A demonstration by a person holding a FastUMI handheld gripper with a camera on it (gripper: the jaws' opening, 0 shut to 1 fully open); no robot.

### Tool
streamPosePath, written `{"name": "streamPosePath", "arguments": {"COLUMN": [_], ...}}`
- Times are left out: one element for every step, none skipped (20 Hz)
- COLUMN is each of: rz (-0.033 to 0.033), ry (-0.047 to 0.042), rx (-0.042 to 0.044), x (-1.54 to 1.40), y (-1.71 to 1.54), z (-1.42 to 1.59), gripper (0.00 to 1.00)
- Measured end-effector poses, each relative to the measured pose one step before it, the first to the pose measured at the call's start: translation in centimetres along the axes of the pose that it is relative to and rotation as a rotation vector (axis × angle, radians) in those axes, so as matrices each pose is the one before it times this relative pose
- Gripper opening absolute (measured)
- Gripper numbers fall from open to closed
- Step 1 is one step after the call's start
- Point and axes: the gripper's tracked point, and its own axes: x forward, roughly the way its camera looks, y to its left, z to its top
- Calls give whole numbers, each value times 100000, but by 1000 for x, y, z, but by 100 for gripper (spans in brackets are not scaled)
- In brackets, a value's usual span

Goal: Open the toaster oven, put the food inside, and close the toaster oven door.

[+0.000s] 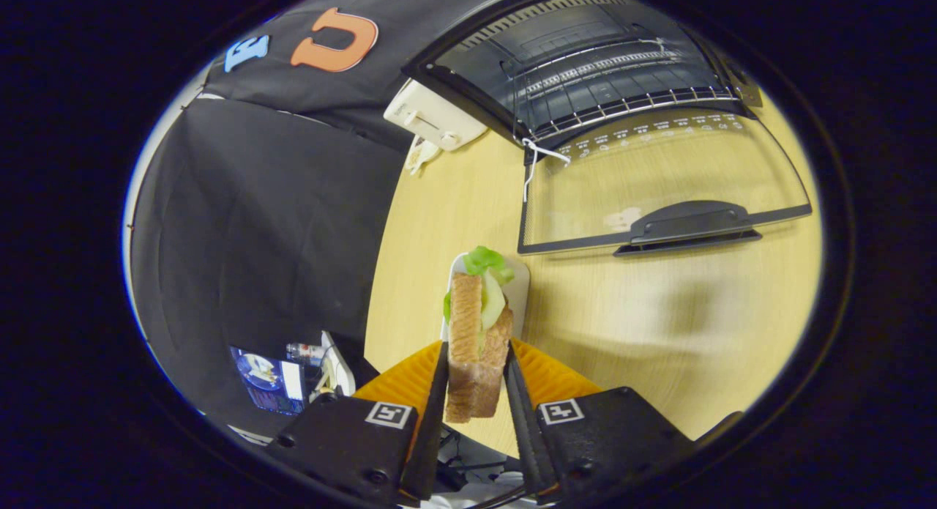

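Your gripper (476,381) pinched the sandwich (477,340) between both fingers above the table (659,326), short of the toaster oven (593,62), whose door (659,179) already lay open, so loading and closing were still left.

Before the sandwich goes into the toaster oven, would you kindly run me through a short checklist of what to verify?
1. Grip: the gripper has both fingers pressed on the sandwich: ok.
2. Door: the toaster oven door lies folded down flat on the table: ok.
3. Rack: the wire rack inside looks bare: ok.
4. Path: bare tabletop lies between the sandwich and the door: ok.
5. Filling: lettuce sticks out at the far end; whether it will stay in: cannot tell.
6. Clearance of the sandwich through the opening: cannot tell.
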Motion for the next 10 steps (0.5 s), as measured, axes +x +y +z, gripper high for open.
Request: {"name": "streamPosePath", "arguments": {"rz": [681,-427,190,-148,284,199,738,1511,3116,4800], "ry": [-312,-573,73,-410,-165,-171,-251,-359,41,185], "rx": [-111,158,-926,-105,-900,-349,128,215,637,861], "x": [76,-112,127,-334,-188,-101,-223,-225,-290,-401], "y": [96,-99,-6,203,110,108,97,290,403,749], "z": [52,-52,16,-165,-32,-174,-8,-36,68,-105], "gripper": [47,44,43,41,39,38,38,38,38,38]}}
